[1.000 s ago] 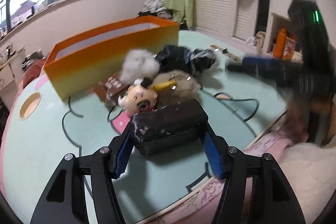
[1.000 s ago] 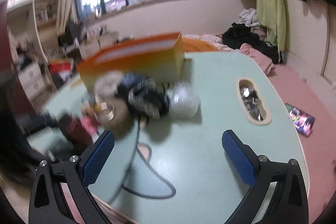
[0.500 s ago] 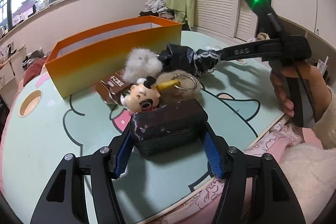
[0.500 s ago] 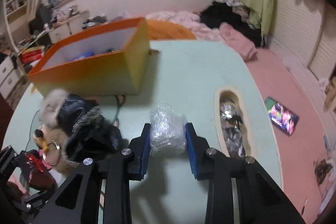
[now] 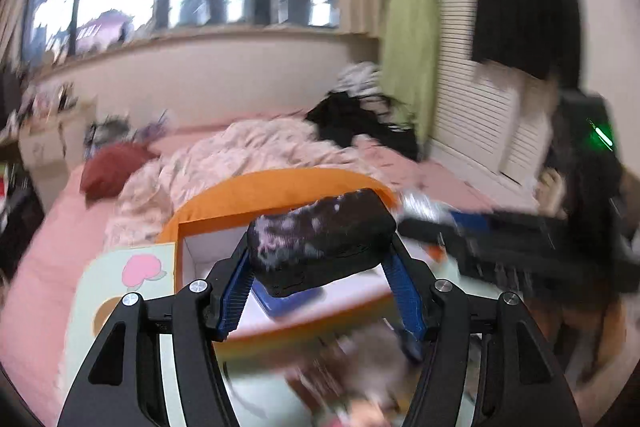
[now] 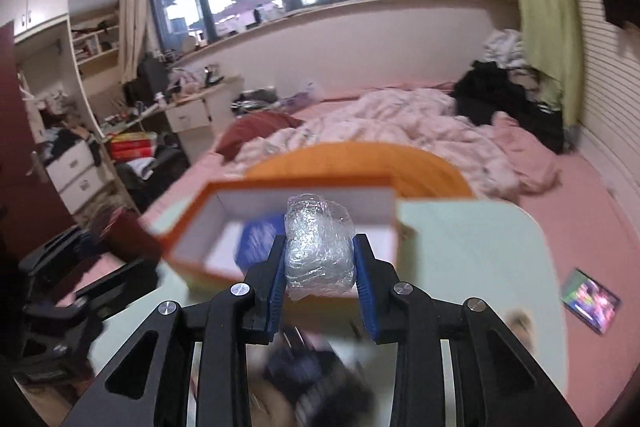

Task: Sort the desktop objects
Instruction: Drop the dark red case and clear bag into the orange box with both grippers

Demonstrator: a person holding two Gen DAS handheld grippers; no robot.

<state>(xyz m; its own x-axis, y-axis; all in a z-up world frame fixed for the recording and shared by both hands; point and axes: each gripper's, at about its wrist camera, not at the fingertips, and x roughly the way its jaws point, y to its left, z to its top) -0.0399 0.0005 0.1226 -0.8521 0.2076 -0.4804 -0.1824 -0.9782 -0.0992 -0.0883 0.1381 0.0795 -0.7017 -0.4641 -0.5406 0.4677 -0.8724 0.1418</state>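
The left gripper (image 5: pixel 320 287) clamps a black rectangular pouch with pale speckles (image 5: pixel 320 243), held above the orange cardboard box (image 5: pixel 280 195) at twelve o'clock. The right gripper (image 6: pixel 320 287) pinches a crumpled clear plastic wad (image 6: pixel 320 247) over the same box, a blue flat item (image 6: pixel 256 243) inside at ten o'clock.

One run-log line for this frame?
left tongs: gripping black pouch | right tongs: gripping plastic-wrap bundle | both raised before orange box

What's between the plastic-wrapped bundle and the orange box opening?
Nothing visible. The right hand-held gripper holds the plastic-wrapped bundle in front of the open orange box; only a blue item lies inside.
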